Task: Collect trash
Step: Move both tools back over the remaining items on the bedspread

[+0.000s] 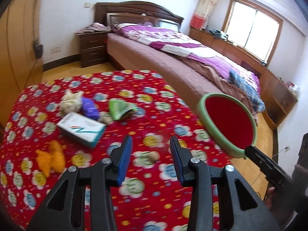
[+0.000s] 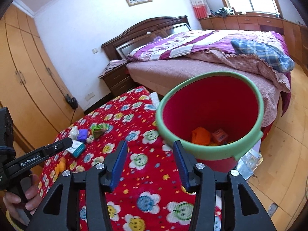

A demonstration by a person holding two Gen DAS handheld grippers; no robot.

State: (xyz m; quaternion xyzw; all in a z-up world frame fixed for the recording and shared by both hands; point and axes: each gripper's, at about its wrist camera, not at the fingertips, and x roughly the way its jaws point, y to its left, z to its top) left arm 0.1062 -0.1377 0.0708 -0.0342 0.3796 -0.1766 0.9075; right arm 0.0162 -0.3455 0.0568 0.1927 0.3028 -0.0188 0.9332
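Trash lies on the table's red flowered cloth: a white crumpled wad, a purple piece, a green packet, a white and teal box, an orange wrapper and a small beige ball. My left gripper hovers open over the cloth, with nothing between its blue pads. The red bin with a green rim stands at the table's right edge. It holds an orange wrapper and an orange box. My right gripper is open and empty just before the rim.
A bed with a purple quilt lies behind the table and bin. A dark nightstand stands by its head. Wooden wardrobes line the left wall, low cabinets run under the window. A hand holds the left gripper's handle.
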